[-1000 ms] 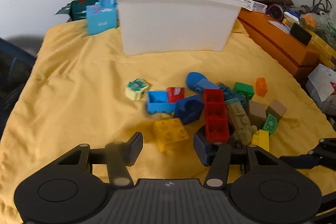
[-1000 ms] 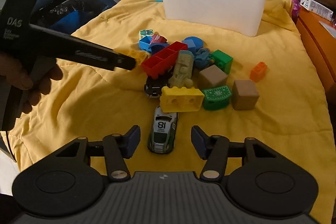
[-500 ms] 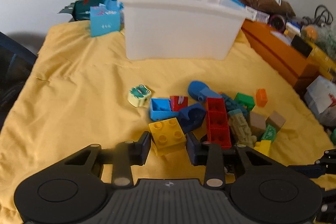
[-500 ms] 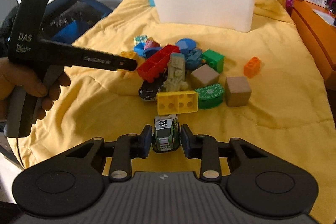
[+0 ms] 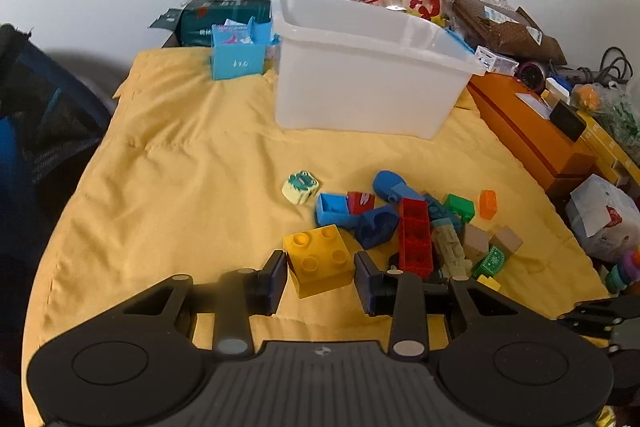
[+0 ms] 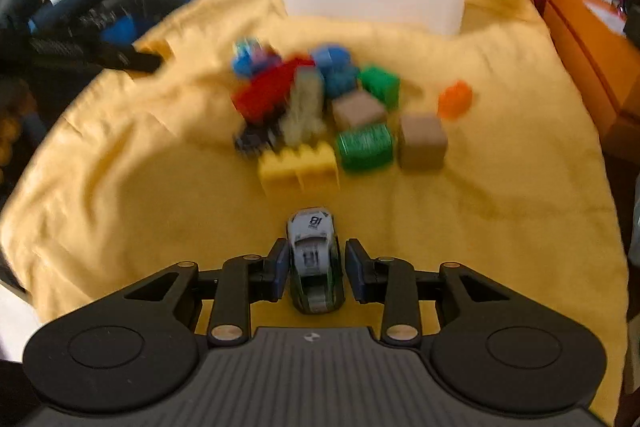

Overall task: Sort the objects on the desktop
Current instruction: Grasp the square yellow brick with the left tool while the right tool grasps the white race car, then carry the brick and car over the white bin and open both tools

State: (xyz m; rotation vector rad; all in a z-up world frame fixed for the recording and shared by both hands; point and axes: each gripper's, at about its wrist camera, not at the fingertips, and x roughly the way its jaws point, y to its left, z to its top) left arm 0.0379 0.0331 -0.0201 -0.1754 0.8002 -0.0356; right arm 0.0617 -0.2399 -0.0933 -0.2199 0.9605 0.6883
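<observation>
The left tool (image 5: 320, 281), wide open a second ago, has been narrowed onto the yellow brick (image 5: 319, 259), which is pinched between both pads just clear of the pile (image 5: 416, 227); the right tool (image 6: 316, 271) has likewise been closed on the toy car (image 6: 316, 259), now gripped by its sides and seemingly lifted off the cloth (image 6: 120, 187). Both grasps look made, so carrying to the white bin (image 5: 368, 91) at the far edge is judged to be next. The bench is covered by a wrinkled yellow cloth, with a dark chair (image 5: 36, 131) at left, bags and boxes heaped against the white wall, and orange boxes (image 5: 532, 135) at right.
</observation>
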